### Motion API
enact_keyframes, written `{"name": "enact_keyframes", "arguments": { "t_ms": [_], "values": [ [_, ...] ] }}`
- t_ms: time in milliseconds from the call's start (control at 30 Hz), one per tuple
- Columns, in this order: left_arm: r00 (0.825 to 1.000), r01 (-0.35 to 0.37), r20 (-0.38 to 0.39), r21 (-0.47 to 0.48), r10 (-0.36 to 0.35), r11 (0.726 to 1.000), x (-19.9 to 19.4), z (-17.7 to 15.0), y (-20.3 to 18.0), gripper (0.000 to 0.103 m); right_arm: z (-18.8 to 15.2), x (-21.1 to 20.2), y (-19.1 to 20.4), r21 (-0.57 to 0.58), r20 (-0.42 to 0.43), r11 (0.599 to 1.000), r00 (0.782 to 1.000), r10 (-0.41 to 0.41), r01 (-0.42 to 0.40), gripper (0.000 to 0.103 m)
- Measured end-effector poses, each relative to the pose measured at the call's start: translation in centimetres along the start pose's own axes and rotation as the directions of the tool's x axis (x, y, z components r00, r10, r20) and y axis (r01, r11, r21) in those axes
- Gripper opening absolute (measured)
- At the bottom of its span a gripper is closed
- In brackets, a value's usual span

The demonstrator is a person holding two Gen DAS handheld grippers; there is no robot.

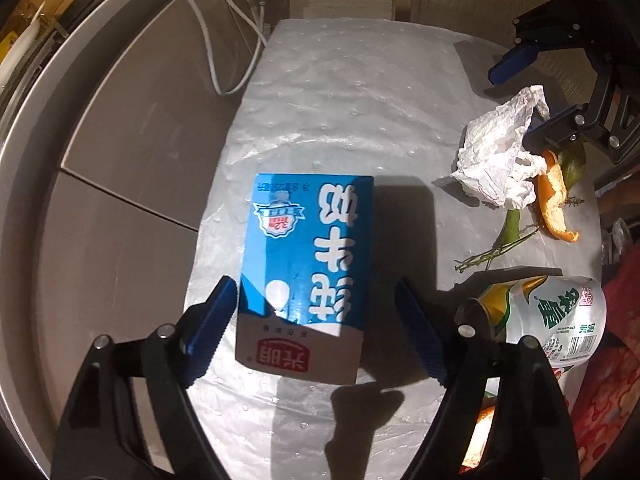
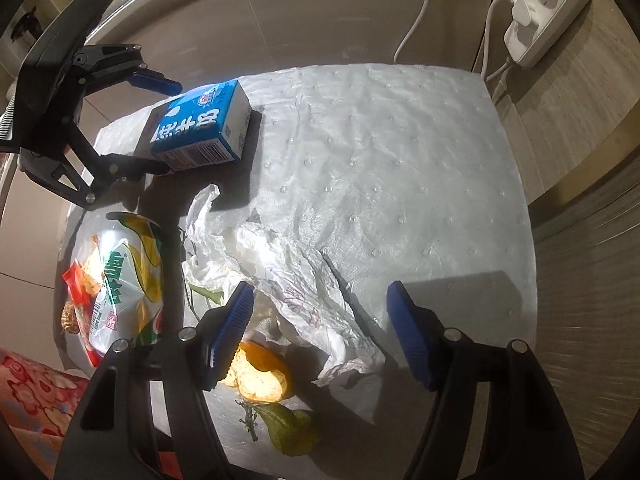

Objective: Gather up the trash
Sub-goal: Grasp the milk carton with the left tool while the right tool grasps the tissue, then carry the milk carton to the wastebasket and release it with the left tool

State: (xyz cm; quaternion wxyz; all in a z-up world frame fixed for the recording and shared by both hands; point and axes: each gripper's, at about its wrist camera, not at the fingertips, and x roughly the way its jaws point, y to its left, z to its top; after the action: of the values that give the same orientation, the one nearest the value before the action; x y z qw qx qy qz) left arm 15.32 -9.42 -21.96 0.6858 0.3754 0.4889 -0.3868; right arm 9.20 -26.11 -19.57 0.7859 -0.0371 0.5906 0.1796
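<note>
Left claw [image 1: 316,320]: released, jaws wide either side of blue milk carton [image 1: 308,256] lying flat at frame centre, pads not pressing; right claw [image 2: 320,332]: released, astride crumpled tissue [image 2: 296,280] at lower centre; orange peel [image 2: 260,372] beneath; can [image 2: 128,276] at left.

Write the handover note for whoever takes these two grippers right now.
Left gripper: open, straddling the blue milk carton, pads not pressing.
Right gripper: open, over the crumpled tissue, holding nothing.
On the white mat: carton, tissue, orange peel, green leaf, twigs, drink can.
Done: nothing visibly collected.
Left: grab carton and tissue, then the rest. No bin in view.
</note>
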Motion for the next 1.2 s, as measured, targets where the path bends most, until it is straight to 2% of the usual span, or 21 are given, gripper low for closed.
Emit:
{"name": "enact_keyframes", "arguments": {
  "t_ms": [100,200,300,333,467,600,667,933,1100,1200],
  "values": [
    [1.000,-0.013,-0.020,0.056,0.014,0.998,1.0,0.3,-0.5,0.079,-0.3,0.4,-0.5,0.008,-0.002,1.000,1.000,0.018,-0.018,0.069],
    [1.000,-0.002,-0.024,0.055,0.004,0.998,1.4,0.8,-0.1,0.067,-0.4,0.5,-1.0,0.016,0.002,0.999,0.999,0.034,-0.034,0.069],
    [1.000,-0.010,-0.024,0.074,0.012,0.997,1.4,1.1,-0.1,0.067,-0.5,0.6,-1.4,0.014,0.000,0.999,0.999,0.051,-0.051,0.069],
    [1.000,-0.018,-0.023,0.084,0.020,0.996,1.3,1.1,-0.1,0.067,-0.5,0.7,-1.4,0.010,-0.001,0.998,0.999,0.054,-0.054,0.067],
    [0.999,-0.033,-0.019,0.078,0.034,0.996,0.9,1.1,0.1,0.067,-0.6,0.8,-1.8,0.012,-0.009,0.996,0.996,0.093,-0.092,0.042],
    [0.999,-0.041,0.000,0.021,0.041,0.999,-0.3,0.9,1.0,0.067,-0.5,0.6,-1.9,0.011,-0.006,0.994,0.994,0.108,-0.108,0.022],
    [0.999,-0.050,0.015,-0.016,0.050,0.999,-1.2,0.8,1.4,0.067,-0.5,0.3,-1.9,0.019,0.001,0.993,0.993,0.117,-0.117,0.017],
    [0.990,-0.092,0.087,-0.183,0.110,0.979,-6.5,-2.3,1.6,0.067,-0.2,-2.0,-1.0,0.047,0.049,0.991,0.991,0.122,-0.124,0.010],
    [0.981,-0.132,0.095,-0.296,0.167,0.946,-10.2,-7.0,0.9,0.067,0.3,-5.1,1.2,0.067,0.117,0.989,0.986,0.122,-0.130,0.010],
    [0.977,-0.149,0.087,-0.375,0.194,0.915,-12.4,-10.6,0.4,0.067,0.4,-7.6,4.1,0.048,0.160,0.992,0.981,0.111,-0.120,0.010]
  ]
}}
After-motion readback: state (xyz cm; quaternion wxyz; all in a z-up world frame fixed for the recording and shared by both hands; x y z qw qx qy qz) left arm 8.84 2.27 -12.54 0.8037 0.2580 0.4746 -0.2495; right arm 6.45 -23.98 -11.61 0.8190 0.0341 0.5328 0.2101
